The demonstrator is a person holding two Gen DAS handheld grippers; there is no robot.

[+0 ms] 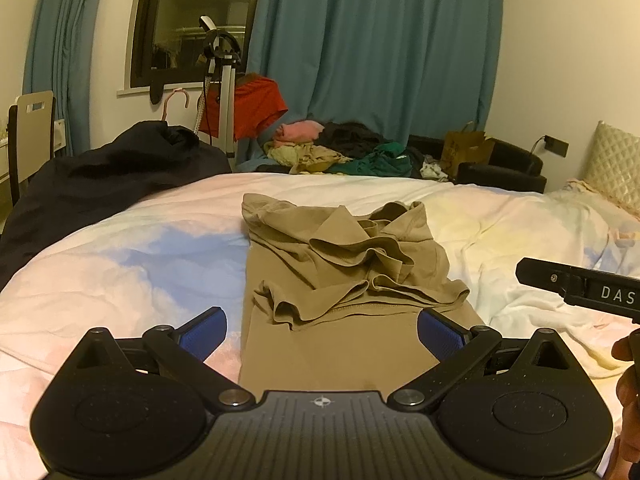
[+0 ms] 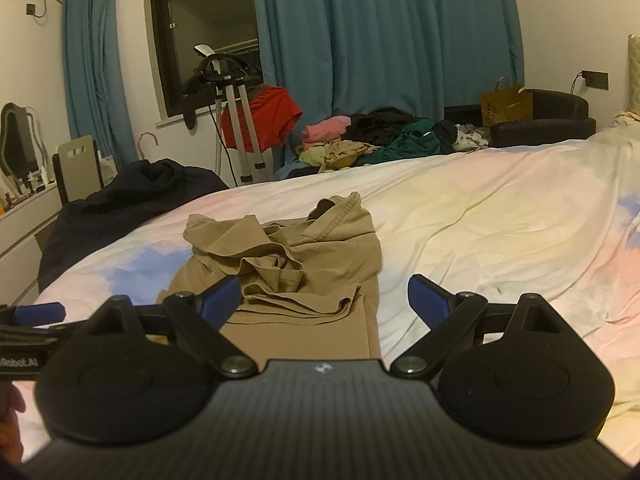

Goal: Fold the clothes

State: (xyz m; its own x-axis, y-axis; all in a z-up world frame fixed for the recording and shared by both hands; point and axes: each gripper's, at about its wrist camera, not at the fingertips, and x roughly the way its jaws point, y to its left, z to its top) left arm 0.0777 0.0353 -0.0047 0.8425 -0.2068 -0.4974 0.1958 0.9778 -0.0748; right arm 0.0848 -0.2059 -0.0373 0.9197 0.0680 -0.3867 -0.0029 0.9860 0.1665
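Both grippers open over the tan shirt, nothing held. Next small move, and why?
Probably bring the left gripper forward and down to pinch the rumpled sleeve lying bunched on the tan shirt. Both it and the right gripper are open and empty, and that bunched cloth needs flattening before another fold.

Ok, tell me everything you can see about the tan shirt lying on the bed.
The tan shirt looks like soft, thin knit cloth. Its near part lies flat and smooth in a long strip on the bed cover, while the far part is bunched up, with sleeves and hems piled loosely in folds on top. Nothing grips it: the left hand-held gripper and the right hand-held gripper hang open over its near end.
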